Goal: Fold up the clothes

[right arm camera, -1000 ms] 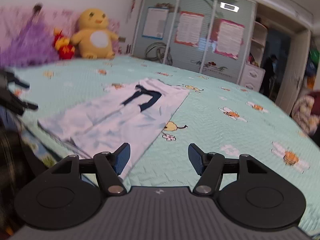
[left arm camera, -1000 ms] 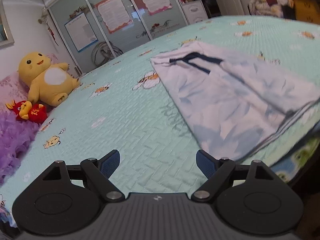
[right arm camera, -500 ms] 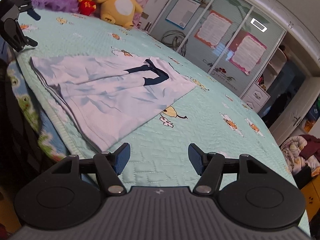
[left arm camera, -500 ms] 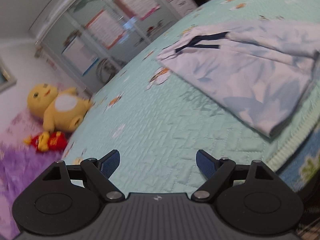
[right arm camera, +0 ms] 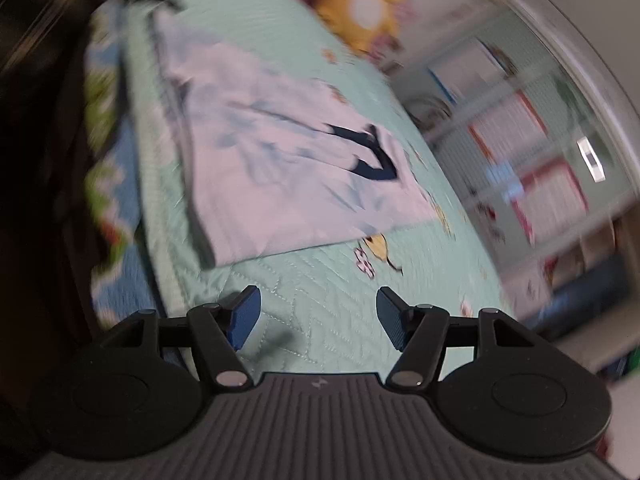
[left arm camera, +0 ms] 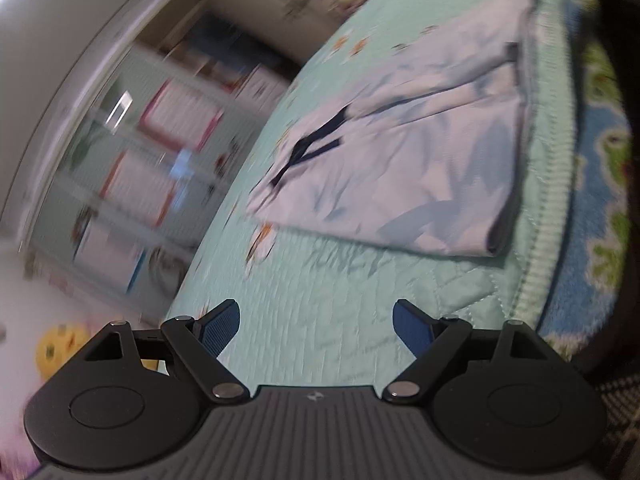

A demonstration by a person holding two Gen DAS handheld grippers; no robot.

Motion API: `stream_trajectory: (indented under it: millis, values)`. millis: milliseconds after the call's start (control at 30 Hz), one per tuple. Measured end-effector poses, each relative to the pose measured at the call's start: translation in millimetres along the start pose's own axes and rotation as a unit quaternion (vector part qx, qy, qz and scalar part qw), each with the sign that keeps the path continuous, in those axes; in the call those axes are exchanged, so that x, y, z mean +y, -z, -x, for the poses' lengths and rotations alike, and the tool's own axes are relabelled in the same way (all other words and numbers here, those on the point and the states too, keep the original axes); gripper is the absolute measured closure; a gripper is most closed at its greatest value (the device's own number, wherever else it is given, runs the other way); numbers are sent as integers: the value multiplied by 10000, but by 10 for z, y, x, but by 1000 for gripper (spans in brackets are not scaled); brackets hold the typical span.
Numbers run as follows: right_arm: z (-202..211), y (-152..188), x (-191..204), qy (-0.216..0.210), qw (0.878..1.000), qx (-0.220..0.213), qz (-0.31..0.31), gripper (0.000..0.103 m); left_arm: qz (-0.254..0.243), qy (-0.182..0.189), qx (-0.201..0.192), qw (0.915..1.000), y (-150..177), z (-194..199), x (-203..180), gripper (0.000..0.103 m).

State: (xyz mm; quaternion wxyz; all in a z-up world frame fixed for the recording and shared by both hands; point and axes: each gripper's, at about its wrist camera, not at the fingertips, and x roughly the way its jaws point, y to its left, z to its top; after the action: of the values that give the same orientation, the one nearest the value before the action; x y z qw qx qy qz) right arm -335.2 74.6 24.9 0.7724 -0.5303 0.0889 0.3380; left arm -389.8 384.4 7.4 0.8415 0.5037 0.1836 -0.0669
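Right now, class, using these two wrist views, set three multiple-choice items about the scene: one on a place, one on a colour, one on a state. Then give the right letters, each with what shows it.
1. Where does the pale garment lie?
A. On the floor
B. On the bedspread, near its edge
C. In a drawer

2. What colour is the drawstring on the garment?
A. Red
B. Yellow
C. Dark navy

3. How do the jaws of the left gripper and right gripper stand?
A. Apart, with nothing between them
B. Closed on the garment
C. Closed on a plush toy

Answers: 1 B, the garment lies flat on the mint quilted cover beside its ribbed border. 2 C, the cord shows dark against the pale cloth. 3 A, only bedspread shows between each pair of blue pads.
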Motion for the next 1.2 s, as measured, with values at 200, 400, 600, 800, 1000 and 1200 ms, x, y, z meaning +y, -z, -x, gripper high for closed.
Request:
stream_trajectory:
  millis: [200,400,600,800,1000,1200]
  values:
    - [-23,23,81,-128,9945,-259,1011,39,-278,537,-508,9969,47,-89,78,16]
    - [16,29,185,-9,9891,-417,1415,39,-429,552,-586,9958,22,-109,22,17]
    - [41,-28,259,88,9876,-610,1446,39,-425,480,-492,9967,-27,-99,-3,17]
    - [47,-65,284,130,9878,-683,1393,39,-166,506,-260,9982,-94,-132,24,17]
    - [137,-26,145,-47,9969,-469,623,39,2340,1265,421,9631,14,-225,603,16]
    - [6,108,-787,-1005,9517,-181,-2896,38,5915,1416,722,7905,388,-488,1518,16]
